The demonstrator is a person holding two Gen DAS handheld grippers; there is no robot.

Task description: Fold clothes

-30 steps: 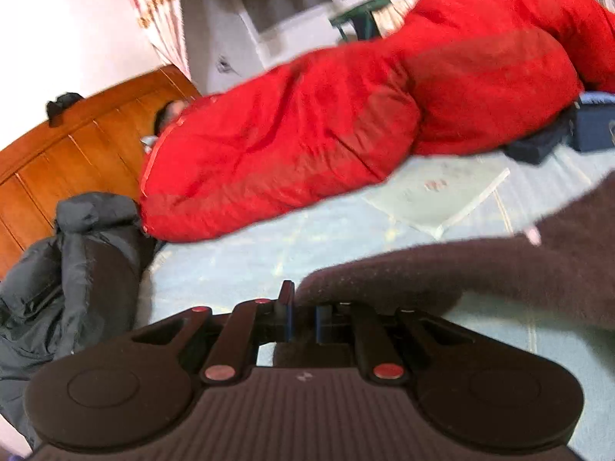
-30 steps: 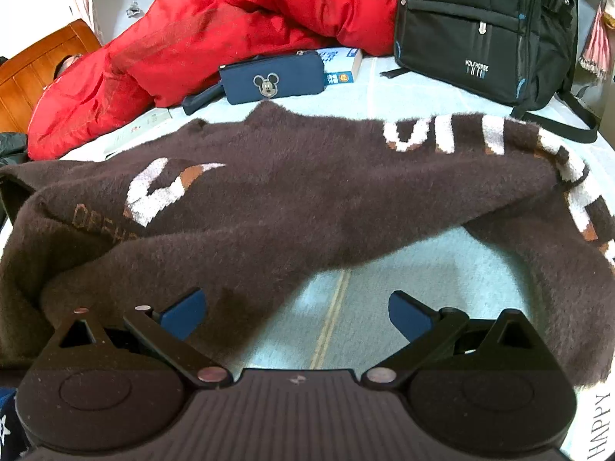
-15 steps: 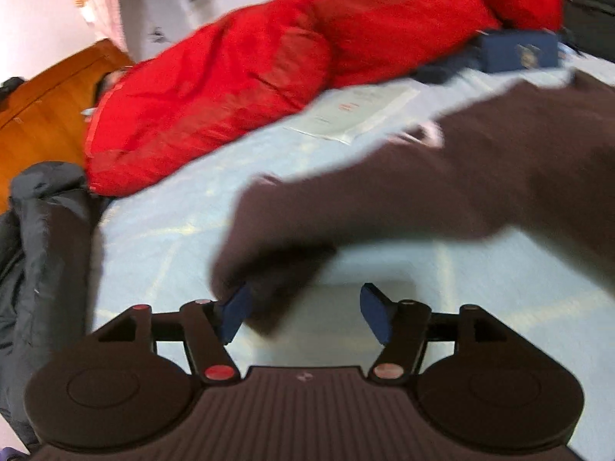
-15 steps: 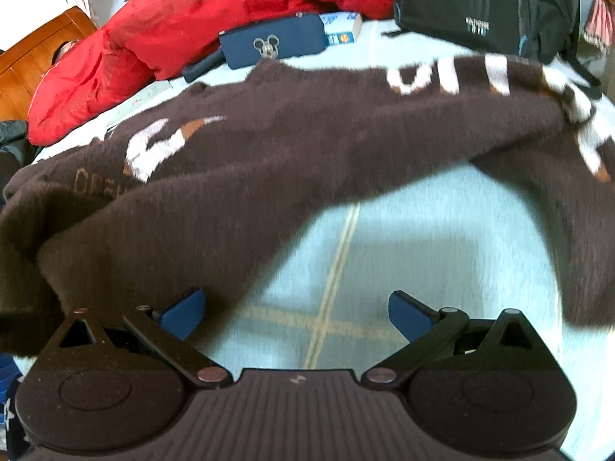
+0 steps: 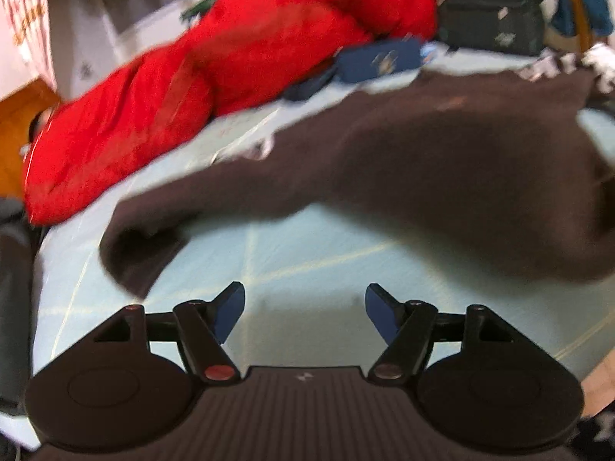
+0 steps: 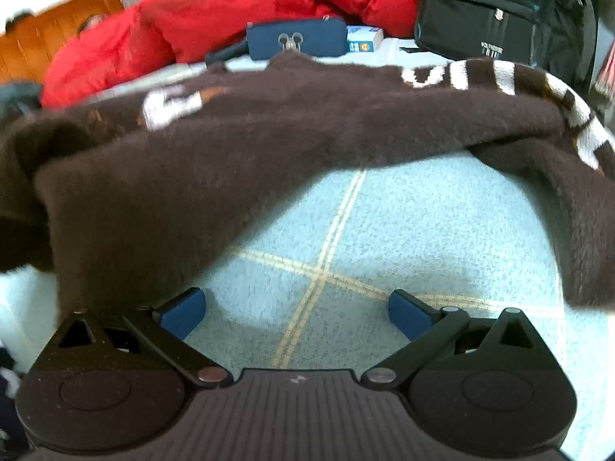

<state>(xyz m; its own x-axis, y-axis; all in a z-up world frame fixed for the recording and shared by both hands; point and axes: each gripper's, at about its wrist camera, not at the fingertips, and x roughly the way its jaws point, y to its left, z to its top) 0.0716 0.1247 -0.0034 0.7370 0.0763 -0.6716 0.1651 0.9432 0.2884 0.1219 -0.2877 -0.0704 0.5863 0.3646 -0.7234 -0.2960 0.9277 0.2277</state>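
A pale blue bedspread [image 6: 403, 230] with thin cream crossing lines covers the whole working surface in both views. In the upper left of each frame stands a brown wooden headboard [image 6: 57, 38], with a white wall above it. A dark grey padded garment [image 5: 13, 288] hangs at the far left edge of the left wrist view.

One brown sweater [image 6: 238, 146] with white lettering lies spread across the middle of the bedspread; in the left wrist view it runs from lower left of centre to the right edge [image 5: 442, 161], blurred, one end lying folded at the left.

Behind it, across the top of both frames, lies one red padded coat [image 5: 215, 73]. Just right of the coat sits one dark blue pouch [image 6: 296, 40] bearing a mouse-head emblem, and touching its right end one small blue-and-white box [image 6: 363, 40]. One black backpack [image 6: 499, 7] stands in the upper right.

There are two grippers. The left gripper [image 5: 303, 307] sits at the bottom of its frame, its jaws opening, with only bare bedspread between them; the sweater's end lies near, up and to the left. The right gripper [image 6: 298, 311] has its jaws spread wide over bare bedspread; the sweater's hem lies just beside its left finger [image 6: 182, 313], not between the jaws.
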